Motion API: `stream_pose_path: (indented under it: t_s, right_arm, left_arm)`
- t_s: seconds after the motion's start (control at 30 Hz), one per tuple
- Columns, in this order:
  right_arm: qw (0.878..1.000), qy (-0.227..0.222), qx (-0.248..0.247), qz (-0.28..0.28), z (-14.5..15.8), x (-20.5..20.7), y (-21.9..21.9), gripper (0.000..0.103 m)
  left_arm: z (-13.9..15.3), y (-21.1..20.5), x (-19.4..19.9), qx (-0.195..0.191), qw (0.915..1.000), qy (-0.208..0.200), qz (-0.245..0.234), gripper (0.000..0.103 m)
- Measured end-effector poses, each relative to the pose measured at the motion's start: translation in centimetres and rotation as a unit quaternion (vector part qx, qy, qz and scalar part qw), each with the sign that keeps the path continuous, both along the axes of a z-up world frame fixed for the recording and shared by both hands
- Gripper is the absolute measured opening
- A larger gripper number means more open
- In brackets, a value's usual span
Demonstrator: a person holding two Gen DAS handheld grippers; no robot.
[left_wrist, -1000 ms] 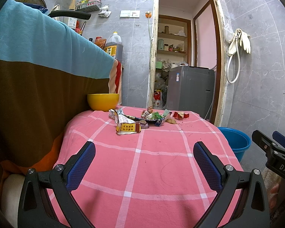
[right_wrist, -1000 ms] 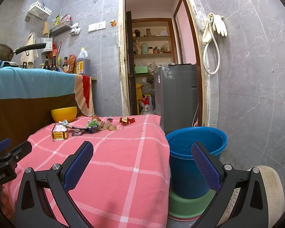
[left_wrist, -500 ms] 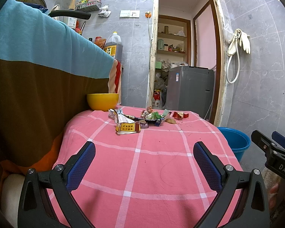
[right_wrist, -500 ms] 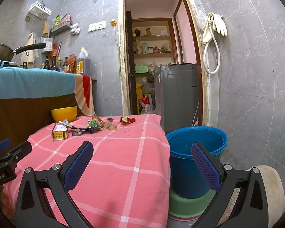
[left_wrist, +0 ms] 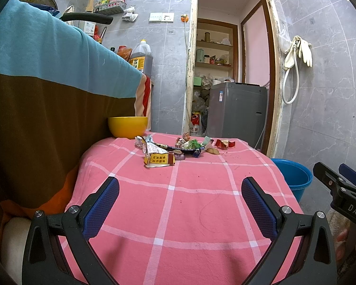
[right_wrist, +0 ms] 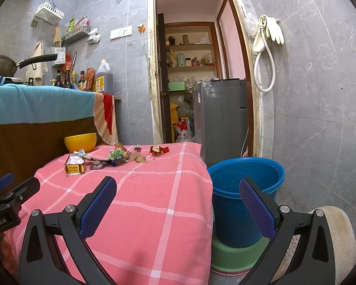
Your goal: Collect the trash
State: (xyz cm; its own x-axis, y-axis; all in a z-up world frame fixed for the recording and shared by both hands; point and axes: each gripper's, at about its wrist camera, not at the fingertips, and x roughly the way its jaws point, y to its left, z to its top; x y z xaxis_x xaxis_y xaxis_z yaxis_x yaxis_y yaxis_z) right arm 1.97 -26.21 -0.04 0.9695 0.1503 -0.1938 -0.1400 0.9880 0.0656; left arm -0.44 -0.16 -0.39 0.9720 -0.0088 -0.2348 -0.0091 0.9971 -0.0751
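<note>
Both grippers stand wide open and hold nothing: the left gripper [left_wrist: 180, 201] hangs over the near part of the worktop [left_wrist: 189, 204], the right gripper [right_wrist: 178, 201] at its right edge, partly over the blue bucket [right_wrist: 246, 173]. The trash [left_wrist: 178, 148] lies in a loose cluster at the far end of the pink checked cloth, close to the yellow bowl [left_wrist: 127, 126]; the nearest piece is a yellow-and-red wrapper [left_wrist: 159, 160]. Nothing is collected yet, so the step in hand appears to be the approach. The next move likely calls for one gripper to reach forward to that wrapper, close on it, then carry it to the bucket on the floor beside the worktop.
</note>
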Motion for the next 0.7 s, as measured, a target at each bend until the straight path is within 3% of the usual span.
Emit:
stream_pose_path:
  t_s: [0.7]
  right_arm:
    - [1.0, 0.001, 0.001, 0.0, -0.03, 0.15, -0.08, 0.103]
  left_arm:
    - [-0.02, 0.03, 0.01, 0.0, 1.0, 0.0, 0.0, 0.101]
